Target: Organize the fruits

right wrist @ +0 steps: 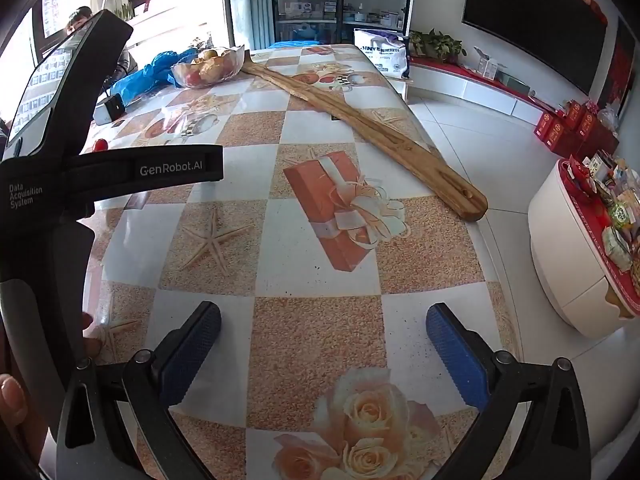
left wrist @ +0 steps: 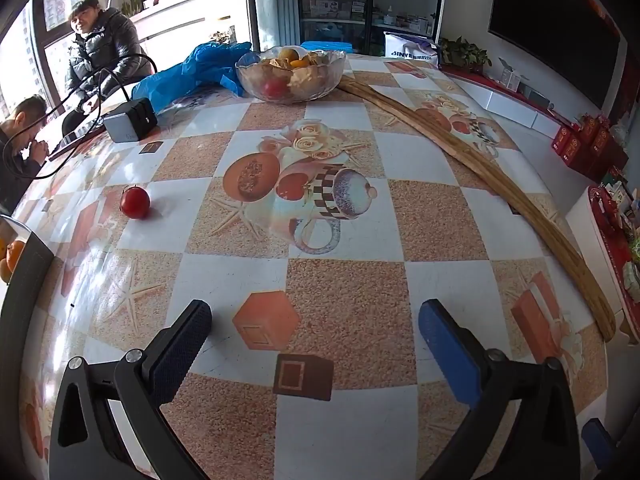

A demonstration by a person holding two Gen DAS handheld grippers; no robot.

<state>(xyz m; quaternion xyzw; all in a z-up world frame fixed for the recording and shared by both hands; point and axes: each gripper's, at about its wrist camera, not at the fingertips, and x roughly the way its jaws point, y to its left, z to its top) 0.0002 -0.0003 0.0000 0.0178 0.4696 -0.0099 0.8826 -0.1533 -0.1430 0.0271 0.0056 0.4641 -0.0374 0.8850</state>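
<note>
A red round fruit (left wrist: 135, 202) lies alone on the patterned tablecloth, left of centre in the left wrist view, and shows small and far (right wrist: 100, 145) in the right wrist view. At the far end stands a glass bowl (left wrist: 320, 80) (right wrist: 236, 67) holding a red fruit, orange fruits and crumpled paper. My left gripper (left wrist: 316, 322) hangs open above bare cloth, well short of the red fruit. My right gripper (right wrist: 323, 326) is open too, with nothing between its fingers. The left device's black body (right wrist: 80, 168) fills the left of the right wrist view. Orange fruit (left wrist: 10, 258) peeks in at the left edge.
A long wooden board (left wrist: 480, 168) (right wrist: 372, 128) runs diagonally along the table's right side. A grey power block (left wrist: 130, 120) with cables and a blue plastic bag (left wrist: 192, 72) lie at the far left. Two people sit beyond the left edge. A white round cabinet (right wrist: 560, 272) stands right.
</note>
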